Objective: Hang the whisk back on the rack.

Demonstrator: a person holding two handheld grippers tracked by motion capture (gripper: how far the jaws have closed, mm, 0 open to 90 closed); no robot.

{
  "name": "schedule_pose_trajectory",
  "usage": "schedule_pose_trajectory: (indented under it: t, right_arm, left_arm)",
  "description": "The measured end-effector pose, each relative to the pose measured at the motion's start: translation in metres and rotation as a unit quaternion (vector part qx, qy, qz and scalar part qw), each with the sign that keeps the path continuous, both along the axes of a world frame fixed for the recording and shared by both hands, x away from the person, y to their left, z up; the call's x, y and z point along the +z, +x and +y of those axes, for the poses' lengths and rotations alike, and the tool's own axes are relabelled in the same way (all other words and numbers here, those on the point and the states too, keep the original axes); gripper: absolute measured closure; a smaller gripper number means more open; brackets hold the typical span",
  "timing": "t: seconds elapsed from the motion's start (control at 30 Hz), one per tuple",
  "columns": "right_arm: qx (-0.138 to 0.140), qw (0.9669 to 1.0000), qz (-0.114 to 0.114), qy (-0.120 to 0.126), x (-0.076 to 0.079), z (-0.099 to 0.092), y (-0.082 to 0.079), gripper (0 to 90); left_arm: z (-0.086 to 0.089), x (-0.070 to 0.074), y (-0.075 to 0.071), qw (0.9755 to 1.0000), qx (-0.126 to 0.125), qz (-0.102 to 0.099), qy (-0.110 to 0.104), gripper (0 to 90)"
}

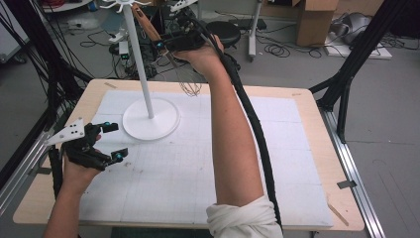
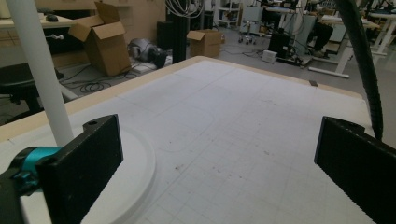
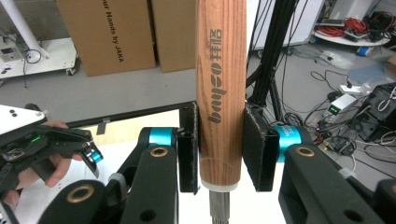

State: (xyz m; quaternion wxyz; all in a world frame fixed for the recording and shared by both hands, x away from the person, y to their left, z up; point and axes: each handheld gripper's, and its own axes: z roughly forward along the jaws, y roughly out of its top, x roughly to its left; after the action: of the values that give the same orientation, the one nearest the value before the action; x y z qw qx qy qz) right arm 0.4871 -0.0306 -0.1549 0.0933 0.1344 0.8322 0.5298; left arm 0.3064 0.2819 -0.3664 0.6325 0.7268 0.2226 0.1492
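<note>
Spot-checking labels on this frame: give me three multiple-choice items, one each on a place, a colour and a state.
1. Where does the white stand's round base sit?
A. on the white grid mat
B. on the floor
C. on a cardboard box

2. What colour is the whisk's handle?
A. blue
B. brown wood
C. white

3. How stands the left hand-held gripper?
A. shut on the whisk
B. shut on the stand's pole
C. open, nothing between its jaws

Key: 1 A, the base rests on the white grid mat in the high view. 2 B, wood grain shows between the right hand-held gripper pads. 3 C, its jaws stand wide over bare mat.
</note>
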Motion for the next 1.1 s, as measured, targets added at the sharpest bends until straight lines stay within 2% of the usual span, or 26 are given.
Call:
schedule_pose_trajectory:
  t: [0.33, 0.67, 0.73, 0.87, 1.1]
  right_arm:
    - [-0.005, 0.9999, 0.016, -0.002, -0.008, 0.007, 0.006, 69.6]
    - [-0.003, 0.9998, 0.018, 0.0, -0.009, 0.011, 0.009, 69.3]
    - [-0.004, 0.9998, 0.02, 0.0, -0.009, 0.012, 0.01, 68.4]
    - [-0.017, 0.9996, 0.019, -0.011, -0.009, 0.014, 0.01, 59.7]
    - [-0.015, 0.9995, 0.02, -0.019, -0.009, 0.013, 0.007, 57.5]
  left_arm:
    - [0.003, 0.0, -0.001, 1.0, 0.003, 0.001, -0.004, 1.7]
    - [0.003, 0.0, -0.001, 1.0, 0.003, 0.001, -0.005, 1.7]
    - [0.003, 0.0, 0.0, 1.0, 0.002, 0.0, -0.001, 1.7]
    - [0.001, -0.002, 0.001, 1.0, 0.002, 0.003, 0.003, 1.7]
    - [0.003, -0.001, 0.0, 1.0, 0.004, 0.002, 0.002, 1.7]
